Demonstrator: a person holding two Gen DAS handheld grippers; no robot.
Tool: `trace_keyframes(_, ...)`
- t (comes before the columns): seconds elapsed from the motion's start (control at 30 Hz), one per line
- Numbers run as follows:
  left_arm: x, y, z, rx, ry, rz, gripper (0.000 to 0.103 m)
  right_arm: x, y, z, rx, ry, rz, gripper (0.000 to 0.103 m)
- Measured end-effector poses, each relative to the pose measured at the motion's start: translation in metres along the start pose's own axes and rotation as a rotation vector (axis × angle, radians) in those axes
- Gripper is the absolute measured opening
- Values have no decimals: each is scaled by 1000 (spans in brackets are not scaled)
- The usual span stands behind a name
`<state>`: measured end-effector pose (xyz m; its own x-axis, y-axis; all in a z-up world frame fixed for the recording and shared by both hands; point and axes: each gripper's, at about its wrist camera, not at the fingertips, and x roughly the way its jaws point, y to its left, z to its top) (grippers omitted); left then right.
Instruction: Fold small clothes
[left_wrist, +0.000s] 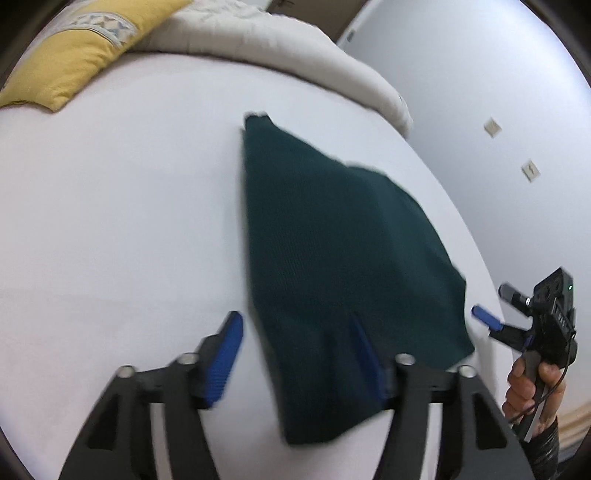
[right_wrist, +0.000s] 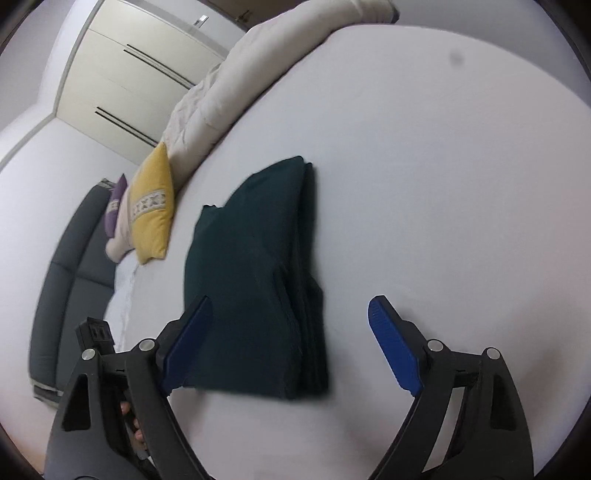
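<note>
A dark green knitted garment (left_wrist: 332, 266) lies folded on the white bed sheet (left_wrist: 122, 221); in the right wrist view (right_wrist: 255, 288) its stacked layers show along its right edge. My left gripper (left_wrist: 295, 332) is open above its near left corner, with nothing between the blue pads. My right gripper (right_wrist: 291, 321) is open over the garment's near end and holds nothing; it also shows in the left wrist view (left_wrist: 491, 306), just off the garment's right edge.
A yellow cushion (left_wrist: 74, 48) and a cream duvet (left_wrist: 295, 55) lie at the far side of the bed. A grey headboard (right_wrist: 66, 295), a purple cushion (right_wrist: 114, 206) and a white wardrobe (right_wrist: 136, 77) stand beyond. The bed edge (left_wrist: 480, 258) runs close on the right.
</note>
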<state>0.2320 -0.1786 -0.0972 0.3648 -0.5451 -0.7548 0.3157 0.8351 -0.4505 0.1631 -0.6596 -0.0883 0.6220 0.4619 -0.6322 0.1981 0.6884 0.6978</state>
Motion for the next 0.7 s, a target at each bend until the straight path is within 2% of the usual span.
trace_keyframes(0.07, 8, 5, 10, -19, 11, 2, 64, 16, -5, 13, 15, 44, 22, 81)
trace_keyframes(0.2, 29, 13, 28, -57, 49, -26, 65, 63, -14, 38, 95, 142, 57, 60)
trace_keyframes(0.3, 41, 12, 35, -74, 63, -46, 66, 86, -18, 48, 121, 166, 66, 45)
trace_keyframes(0.33, 46, 11, 37, -75, 71, -51, 65, 92, -19, 51, 125, 174, 62, 41)
trace_keyframes(0.37, 51, 11, 38, -77, 81, -58, 60, 97, -17, 57, 119, 188, 51, 40)
trace_keyframes(0.5, 53, 1, 38, -49, 100, -23, 51, 115, 4, 57, 2, 199, -54, 30)
trace_keyframes(0.7, 35, -12, 38, 15, 91, 39, 31, 104, 53, 44, -189, 124, -262, 20)
